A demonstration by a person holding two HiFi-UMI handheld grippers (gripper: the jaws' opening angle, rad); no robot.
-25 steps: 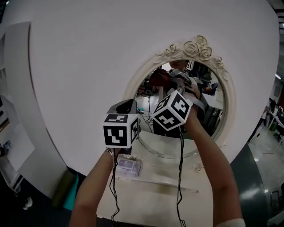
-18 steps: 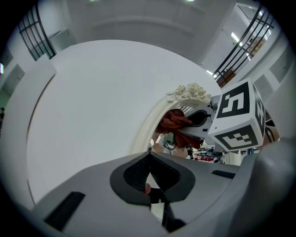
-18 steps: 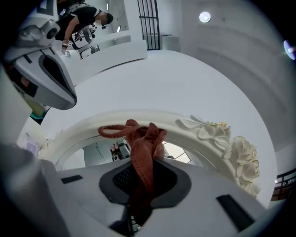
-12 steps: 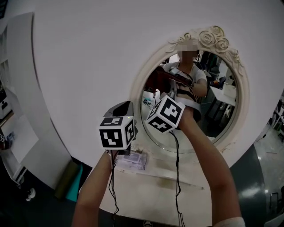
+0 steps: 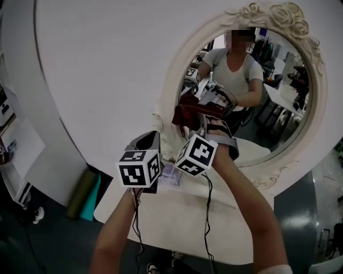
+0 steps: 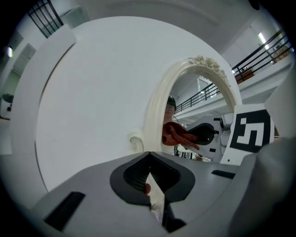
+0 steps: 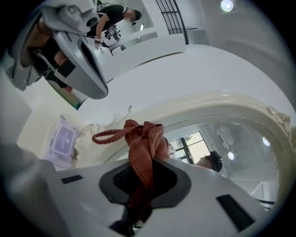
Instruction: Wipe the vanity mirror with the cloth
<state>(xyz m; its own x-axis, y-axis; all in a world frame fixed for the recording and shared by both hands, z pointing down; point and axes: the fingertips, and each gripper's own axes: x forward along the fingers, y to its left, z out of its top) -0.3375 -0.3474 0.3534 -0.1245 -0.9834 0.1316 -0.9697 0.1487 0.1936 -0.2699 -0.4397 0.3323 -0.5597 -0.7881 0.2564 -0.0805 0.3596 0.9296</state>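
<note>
While the right gripper is raised to the lower left part of the vanity mirror, its jaws are closed tight on a rust-red cloth. The cloth runs up between the dark pads and bunches into a knot of folds above them, with one loop of hem sticking out to the left. In the right gripper view the bunched cloth sits right at the mirror's cream frame, where the frame meets the glass; whether it actually presses on the glass cannot be told. The mirror is oval, with carved roses at the top of its frame, and it stands against a white rounded wall panel. Its glass reflects the person holding the grippers and the room behind. The left gripper is held lower and to the left of the right one, just beside it, over the near edge of the white counter. Its jaws are drawn together to a thin slit and grip nothing that can be made out; only a pale sliver shows through the gap. A small flat packet with a purple label lies on the counter at the foot of the mirror, below and between the two grippers.
</note>
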